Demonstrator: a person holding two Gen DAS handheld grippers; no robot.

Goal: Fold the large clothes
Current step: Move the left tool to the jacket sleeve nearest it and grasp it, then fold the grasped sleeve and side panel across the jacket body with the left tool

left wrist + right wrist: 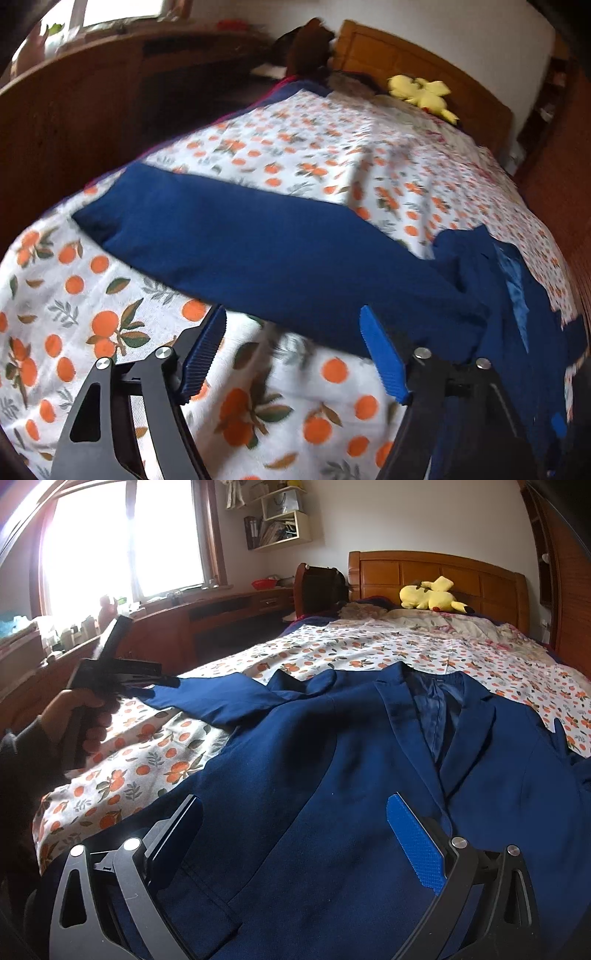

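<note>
A bed (369, 642) covered in a white sheet (92, 280) printed with oranges fills both views, with a wooden headboard (436, 576) far beyond the claws. A navy blue suit jacket (332, 775) lies face up on the sheet, lapels toward the headboard, collar open on its lining.

The right gripper (295, 838) hangs just above the jacket's lower front. Its jaws stand wide apart with nothing between them but the cloth lying beneath; the pads do not pinch it.

The jacket's sleeve (258, 254) stretches out flat to the side, straight ahead of the left gripper (293, 354) and crossing just beyond its fingertips. That claw's jaws are parted, over bare sheet, with the sleeve edge near the right fingertip; nothing is gripped. In the right wrist view, the left gripper (122, 679) sits at the sleeve's cuff end, held by a person's hand (86, 720) in a dark sleeve.

Far ahead of both claws, a yellow plush toy (432, 596) rests by the headboard.
</note>
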